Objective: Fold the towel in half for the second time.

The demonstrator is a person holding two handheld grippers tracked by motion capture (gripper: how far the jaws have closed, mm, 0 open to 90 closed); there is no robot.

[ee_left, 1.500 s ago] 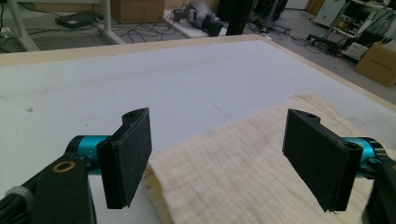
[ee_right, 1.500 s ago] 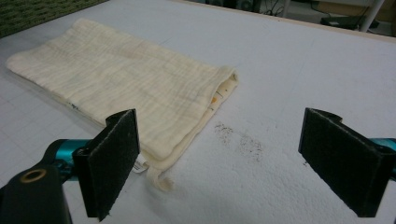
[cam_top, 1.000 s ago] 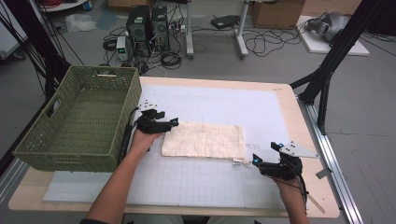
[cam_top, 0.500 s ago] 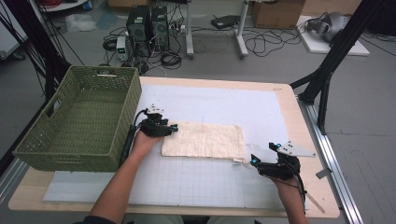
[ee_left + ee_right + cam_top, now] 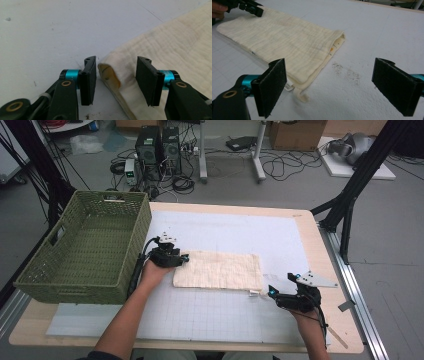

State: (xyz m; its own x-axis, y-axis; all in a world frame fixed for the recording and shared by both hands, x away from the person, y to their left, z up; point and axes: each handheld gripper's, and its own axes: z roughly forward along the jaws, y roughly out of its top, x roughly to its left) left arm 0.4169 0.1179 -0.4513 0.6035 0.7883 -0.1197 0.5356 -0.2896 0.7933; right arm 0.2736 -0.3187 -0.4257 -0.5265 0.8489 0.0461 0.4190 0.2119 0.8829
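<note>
Since the earlier frames the left gripper [image 5: 183, 259] has edged along the cream cloth [image 5: 219, 270], and its fingers [image 5: 89, 80] have just been closing around the cloth's folded corner. That corner now sits between them; one pad looks just clear of the fold, and the other seems to lie against the fabric, though from this angle I cannot be sure it presses. The cloth lies flat, folded to a long rectangle, on the white gridded mat [image 5: 280, 235] that covers the table [image 5: 310, 220]. A green woven basket [image 5: 85, 250] stands just beside the cloth's left end, behind the left hand. The right gripper [image 5: 270, 291] rests off the cloth's near right corner, its fingers [image 5: 272, 86] spread wide and holding nothing, with the cloth's hem tag just before them.
</note>
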